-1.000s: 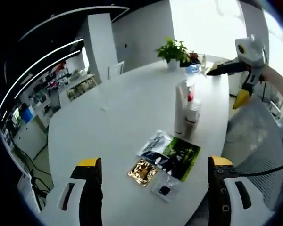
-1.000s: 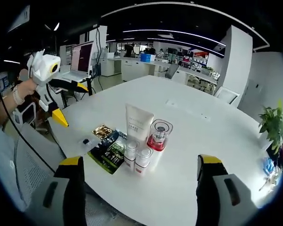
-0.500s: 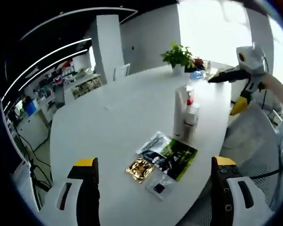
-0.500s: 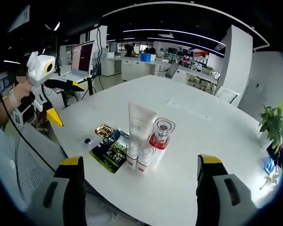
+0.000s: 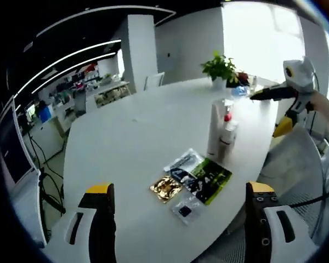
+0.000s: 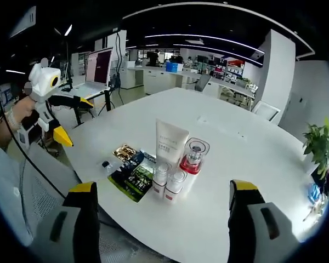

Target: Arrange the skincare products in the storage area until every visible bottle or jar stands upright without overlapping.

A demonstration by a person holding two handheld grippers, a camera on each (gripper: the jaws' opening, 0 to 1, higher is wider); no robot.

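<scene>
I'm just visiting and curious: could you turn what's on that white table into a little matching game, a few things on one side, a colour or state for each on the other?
Things:
1. white tube
2. clear-topped jar
3. sachets
4. potted plant

States:
A. lying flat on the table
B. standing, red band round its middle
C. green leaves, at the table's far edge
D. standing tallest in the cluster

Pairs: 1-D, 2-B, 3-A, 4-C
</scene>
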